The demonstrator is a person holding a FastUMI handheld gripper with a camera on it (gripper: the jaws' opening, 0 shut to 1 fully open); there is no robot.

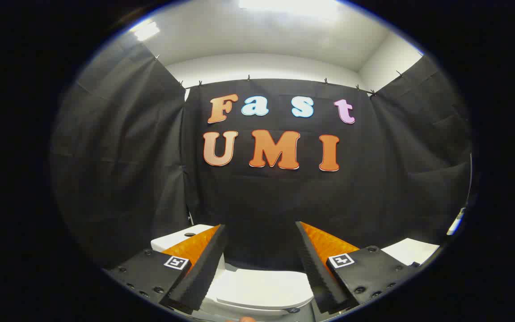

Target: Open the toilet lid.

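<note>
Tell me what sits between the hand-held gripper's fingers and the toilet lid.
Nothing. In the gripper view the open hand-held gripper hangs above the closed toilet lid, with bare space between its fingers and the lid.

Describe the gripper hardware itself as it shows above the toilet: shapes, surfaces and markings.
The gripper has two wedge-shaped fingers that taper forward, their inner faces ribbed in fine ridges. Each sits on a flat dark mounting plate studded with round screw heads, and each plate carries a small square black-and-white marker. No cables are visible.
</note>
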